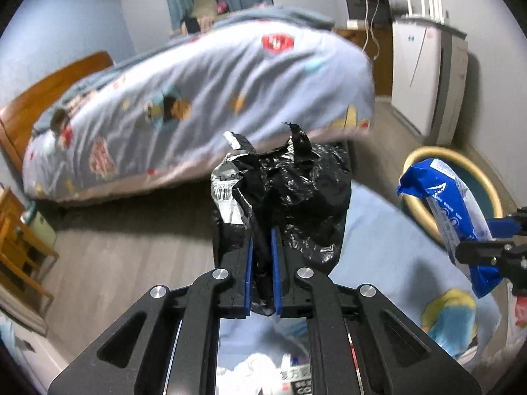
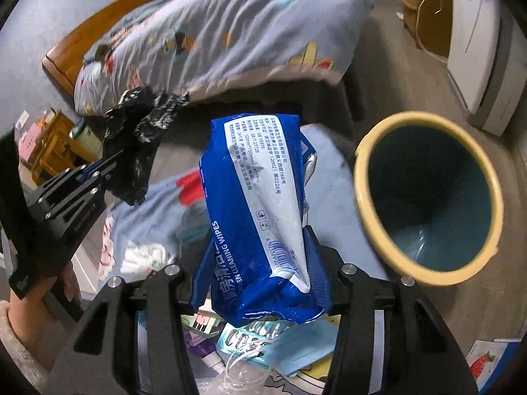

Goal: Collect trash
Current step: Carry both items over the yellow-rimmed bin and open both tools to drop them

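A: What's in the left tongs (image 1: 262,263)?
B: They're clamped on a crumpled black bag (image 1: 290,194), held above the floor.
A: The right tongs (image 2: 263,283)?
B: Gripping a blue wipes pack (image 2: 260,210), beside the yellow-rimmed bin (image 2: 369,217).

In the right wrist view, the wipes pack (image 2: 260,217) is seen at centre, the bin (image 2: 428,197) at right, the bag (image 2: 138,144) at left, the bed (image 2: 214,33) above.

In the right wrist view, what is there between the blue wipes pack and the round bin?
Nothing stands between them there. The wipes pack, held in the right gripper, and the bin are separated only by a strip of blue printed cloth.
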`<act>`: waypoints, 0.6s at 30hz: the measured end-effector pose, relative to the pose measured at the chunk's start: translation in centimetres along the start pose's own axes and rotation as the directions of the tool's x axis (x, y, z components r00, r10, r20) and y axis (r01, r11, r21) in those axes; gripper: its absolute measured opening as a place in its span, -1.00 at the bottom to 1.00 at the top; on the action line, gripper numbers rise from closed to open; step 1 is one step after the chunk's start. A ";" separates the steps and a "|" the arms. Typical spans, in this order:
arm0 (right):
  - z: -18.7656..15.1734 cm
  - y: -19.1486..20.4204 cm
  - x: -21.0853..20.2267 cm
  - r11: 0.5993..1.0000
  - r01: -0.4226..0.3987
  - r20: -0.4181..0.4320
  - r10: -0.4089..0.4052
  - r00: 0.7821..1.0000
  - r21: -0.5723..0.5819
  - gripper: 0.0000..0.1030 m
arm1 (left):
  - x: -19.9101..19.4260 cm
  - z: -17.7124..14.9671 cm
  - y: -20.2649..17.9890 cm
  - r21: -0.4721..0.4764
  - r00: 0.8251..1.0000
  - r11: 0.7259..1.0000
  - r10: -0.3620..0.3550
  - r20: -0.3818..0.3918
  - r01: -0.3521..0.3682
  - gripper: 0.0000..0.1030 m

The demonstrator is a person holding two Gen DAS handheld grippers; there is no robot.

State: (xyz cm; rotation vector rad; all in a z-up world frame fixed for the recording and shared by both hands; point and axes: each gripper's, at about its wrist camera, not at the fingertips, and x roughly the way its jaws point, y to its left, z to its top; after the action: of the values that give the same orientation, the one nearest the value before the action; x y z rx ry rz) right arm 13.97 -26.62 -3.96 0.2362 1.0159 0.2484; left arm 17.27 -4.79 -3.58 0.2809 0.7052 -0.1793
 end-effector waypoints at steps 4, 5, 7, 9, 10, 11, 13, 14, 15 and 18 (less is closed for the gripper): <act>1.3 -2.4 -3.2 0.999 -0.003 0.066 0.001 0.998 0.033 -0.03 | -2.0 2.0 -1.4 -0.025 0.998 0.999 -0.026 0.058 0.027 -0.80; 1.6 -3.0 -3.9 0.999 0.001 0.080 -0.004 0.997 0.044 -0.03 | -2.5 2.5 -2.0 -0.026 0.997 0.999 -0.036 0.071 0.038 -0.80; 2.5 -4.9 -5.5 0.998 0.007 0.106 -0.015 0.994 0.068 -0.03 | -3.3 3.5 -3.4 -0.014 0.995 0.998 -0.053 0.090 0.054 -0.80; 3.2 -7.1 -6.9 0.996 0.022 0.128 -0.033 0.991 0.087 -0.03 | -3.7 4.1 -4.6 -0.005 0.993 0.997 -0.071 0.098 0.072 -0.80; 3.5 -8.2 -7.5 0.995 0.036 0.134 -0.048 0.990 0.090 -0.03 | -3.7 4.5 -5.2 -0.004 0.991 0.996 -0.086 0.099 0.086 -0.80; 3.8 -9.6 -8.2 0.993 0.065 0.144 -0.078 0.986 0.096 -0.03 | -3.7 4.9 -6.1 -0.001 0.990 0.994 -0.106 0.098 0.106 -0.80; 4.1 -11.7 -8.6 0.988 0.108 0.149 -0.123 0.981 0.109 -0.03 | -3.8 5.5 -7.6 0.015 0.987 0.992 -0.129 0.098 0.128 -0.80; 4.1 -12.6 -8.7 0.985 0.126 0.149 -0.143 0.978 0.119 -0.03 | -3.8 5.8 -8.7 0.031 0.985 0.990 -0.143 0.097 0.140 -0.80; 4.3 -14.1 -8.8 0.979 0.148 0.150 -0.169 0.974 0.142 -0.03 | -3.8 6.1 -9.9 0.046 0.983 0.987 -0.155 0.095 0.151 -0.80; 4.3 -16.8 -8.7 0.968 0.181 0.141 -0.207 0.968 0.175 -0.03 | -3.1 6.9 -12.8 0.076 0.977 0.978 -0.199 0.078 0.193 -0.79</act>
State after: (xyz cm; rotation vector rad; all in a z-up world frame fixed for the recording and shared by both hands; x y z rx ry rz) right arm 14.89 -45.55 0.08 0.2956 0.8944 -0.0318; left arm 15.89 -18.86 1.06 0.2669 0.6427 -0.4018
